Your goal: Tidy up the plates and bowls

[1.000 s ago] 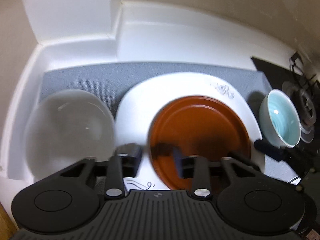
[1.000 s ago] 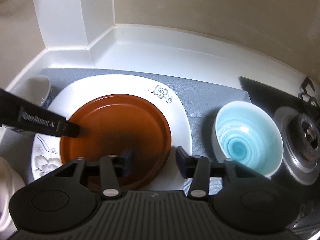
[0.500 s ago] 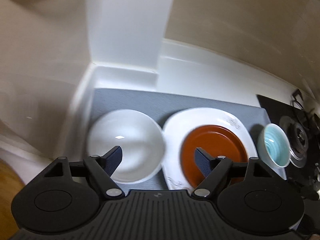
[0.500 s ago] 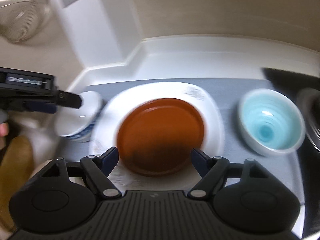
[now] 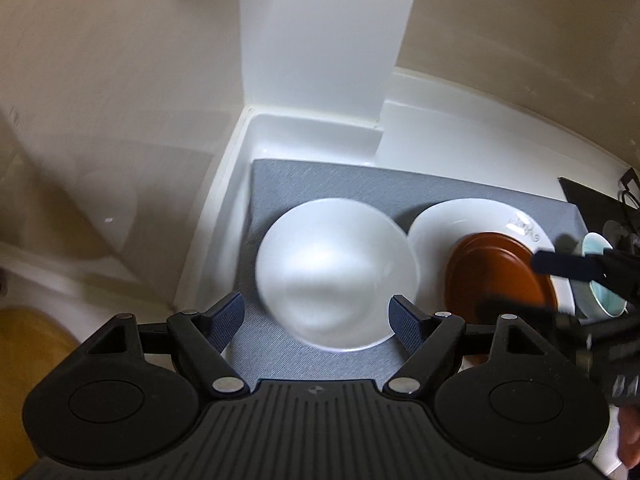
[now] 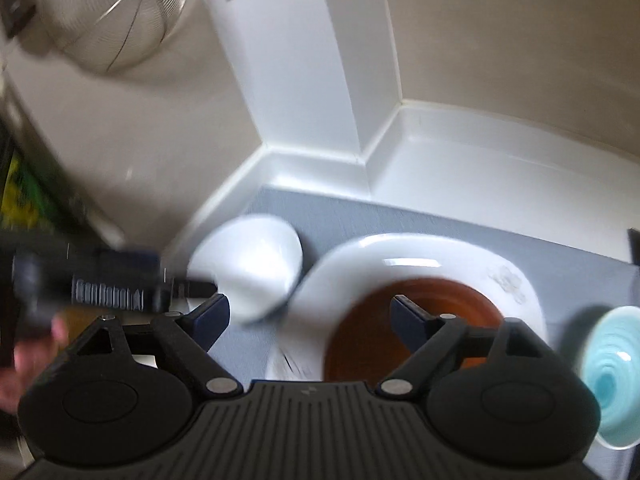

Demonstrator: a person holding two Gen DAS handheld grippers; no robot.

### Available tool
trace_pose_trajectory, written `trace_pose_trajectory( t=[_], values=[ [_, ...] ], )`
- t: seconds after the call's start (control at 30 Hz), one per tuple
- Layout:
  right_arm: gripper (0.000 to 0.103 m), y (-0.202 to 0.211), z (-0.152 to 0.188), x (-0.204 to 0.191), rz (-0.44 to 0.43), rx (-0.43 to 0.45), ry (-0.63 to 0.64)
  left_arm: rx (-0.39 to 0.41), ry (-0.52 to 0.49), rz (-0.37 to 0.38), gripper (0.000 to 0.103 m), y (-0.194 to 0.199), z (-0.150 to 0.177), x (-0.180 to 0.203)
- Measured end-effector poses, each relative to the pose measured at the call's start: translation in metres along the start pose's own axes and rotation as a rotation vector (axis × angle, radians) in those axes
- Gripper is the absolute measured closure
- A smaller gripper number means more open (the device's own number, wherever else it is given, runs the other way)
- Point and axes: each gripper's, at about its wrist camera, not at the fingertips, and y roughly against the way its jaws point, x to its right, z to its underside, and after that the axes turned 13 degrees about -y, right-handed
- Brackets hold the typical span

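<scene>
L gripper [image 5: 316,312] & R gripper [image 6: 310,314]: both wide apart, holding nothing. White bowl [image 5: 336,272] sits on gray mat [image 5: 360,188], left of big white plate [image 5: 440,232] w/ brown plate [image 5: 492,276] on it. Blue bowl [image 6: 612,372] far right.

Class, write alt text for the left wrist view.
The open left gripper hovers above a white bowl on a grey mat. Right of it, a brown plate sits on a white plate.
</scene>
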Motion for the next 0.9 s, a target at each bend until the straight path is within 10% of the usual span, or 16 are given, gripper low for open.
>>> trace_pose_trajectory(
  t=[0.43,0.63,0.9],
  values=[
    [0.043,-0.017,0.018,-0.018,0.058,0.127,-0.17,0.022,0.112,-0.028,0.028,-0.014,0.016,-0.037],
    [0.062,-0.041,0.019,-0.032,0.104,0.073,-0.115,-0.014,0.151,0.023,0.07,-0.034,0.017,-0.041],
    [0.072,-0.066,0.023,-0.038,0.129,0.031,-0.104,-0.023,0.126,0.028,0.076,-0.046,0.017,-0.033]
  ],
)
